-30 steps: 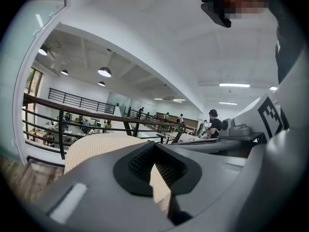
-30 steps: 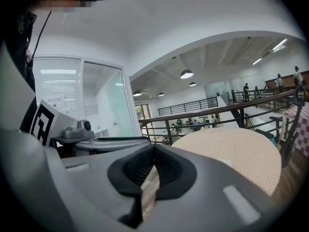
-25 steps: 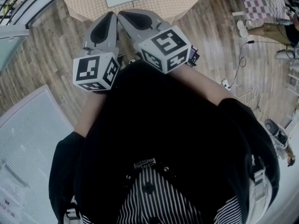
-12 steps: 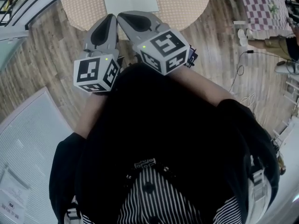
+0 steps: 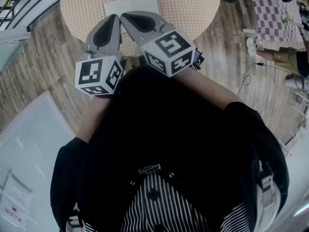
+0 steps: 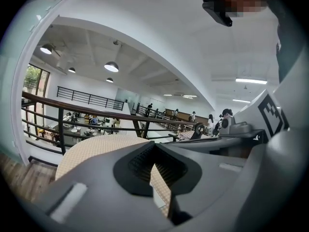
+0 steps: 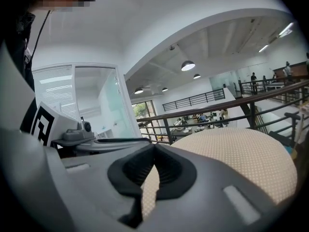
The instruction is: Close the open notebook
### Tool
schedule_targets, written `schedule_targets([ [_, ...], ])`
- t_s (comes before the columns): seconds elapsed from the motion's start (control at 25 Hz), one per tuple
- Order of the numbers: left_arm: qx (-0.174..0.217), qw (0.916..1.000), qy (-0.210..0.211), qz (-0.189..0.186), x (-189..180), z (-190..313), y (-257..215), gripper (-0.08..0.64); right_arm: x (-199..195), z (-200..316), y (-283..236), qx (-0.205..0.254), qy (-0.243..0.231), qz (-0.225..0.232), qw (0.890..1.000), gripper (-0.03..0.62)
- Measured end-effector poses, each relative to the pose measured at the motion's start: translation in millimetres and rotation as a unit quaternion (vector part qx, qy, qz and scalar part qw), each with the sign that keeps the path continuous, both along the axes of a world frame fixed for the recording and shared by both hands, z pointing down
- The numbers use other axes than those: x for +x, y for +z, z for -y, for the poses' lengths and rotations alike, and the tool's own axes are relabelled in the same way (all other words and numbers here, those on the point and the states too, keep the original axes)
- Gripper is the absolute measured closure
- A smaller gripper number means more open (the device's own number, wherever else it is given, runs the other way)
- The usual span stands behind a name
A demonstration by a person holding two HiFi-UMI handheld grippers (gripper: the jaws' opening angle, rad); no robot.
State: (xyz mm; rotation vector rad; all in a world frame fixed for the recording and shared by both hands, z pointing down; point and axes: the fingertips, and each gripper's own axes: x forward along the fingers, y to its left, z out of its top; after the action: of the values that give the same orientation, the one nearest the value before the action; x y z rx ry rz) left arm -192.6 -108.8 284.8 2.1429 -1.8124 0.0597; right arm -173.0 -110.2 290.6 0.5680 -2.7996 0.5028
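Our left gripper [image 5: 114,17] and right gripper [image 5: 124,16] are both pinched shut and empty at the near edge of the round table [image 5: 188,8], so reaching the open notebook [image 5: 133,5] lying just inside that edge may shove it, not fold it.

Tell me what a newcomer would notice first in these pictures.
Two grippers with black-and-white marker cubes stand out high in the head view: the left gripper and right gripper, side by side, both shut and empty. Ahead of them a white notebook lies on a round beige table.
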Motion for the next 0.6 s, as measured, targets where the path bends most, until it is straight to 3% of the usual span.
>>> schedule_targets([
  [0.6,-0.056,0.9983,0.01,0.015,31.6,95.5,26.5,0.56,30.2,96.0,28.9,-0.06,0.001,0.016,0.998,0.591],
])
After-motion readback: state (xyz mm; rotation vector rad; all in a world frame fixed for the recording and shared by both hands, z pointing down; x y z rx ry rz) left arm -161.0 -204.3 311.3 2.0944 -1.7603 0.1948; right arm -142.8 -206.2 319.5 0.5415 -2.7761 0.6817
